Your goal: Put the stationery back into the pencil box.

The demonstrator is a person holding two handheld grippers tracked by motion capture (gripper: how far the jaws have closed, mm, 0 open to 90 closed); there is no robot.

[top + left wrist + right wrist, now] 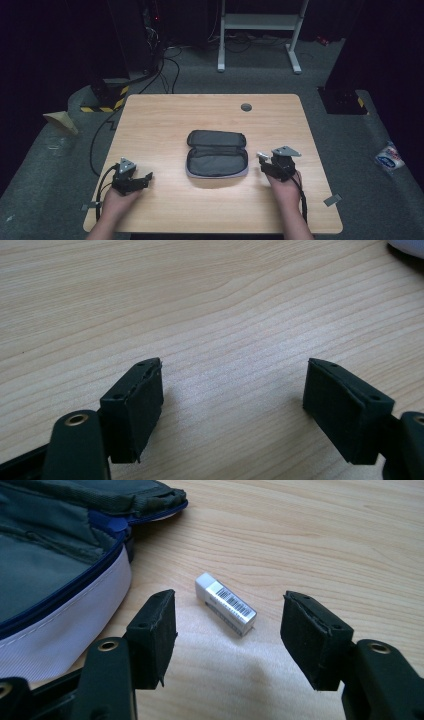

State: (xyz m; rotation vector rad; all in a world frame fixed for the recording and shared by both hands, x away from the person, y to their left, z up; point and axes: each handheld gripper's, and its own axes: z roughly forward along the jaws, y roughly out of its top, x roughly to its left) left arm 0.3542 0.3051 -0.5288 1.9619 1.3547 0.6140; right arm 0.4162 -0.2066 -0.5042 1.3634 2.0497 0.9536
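Two grippers work at one table [165, 112], each in a person's hand near the front edge. The left gripper [146, 178] rests by the front left corner, its jaws spread wide with nothing between them. In the left gripper view the left gripper [232, 390] frames bare wood grain, and a pale sliver of the case [407, 246] peeks in at the top right corner of that view.

The right gripper [263, 161] sits toward the right edge, just beside the case's right end. Its jaws stand about half open and grip nothing. The right gripper view brings out what the high view barely resolves: one small white eraser [225, 603] with a barcode on its sleeve, lying flat on the wood just beyond the right gripper [227, 637] and in line with the gap between its pads, touching neither. In the high view the eraser [262, 155] is a pale fleck at the gripper's tip.

Farther in, at the table's middle, lies one dark pencil case [217, 154], unzipped and folded open, grey lining up; the right gripper view shows the case [55, 575] with blue zip edging and a white outer side. Near the back edge is one round grey cable port [246, 107].
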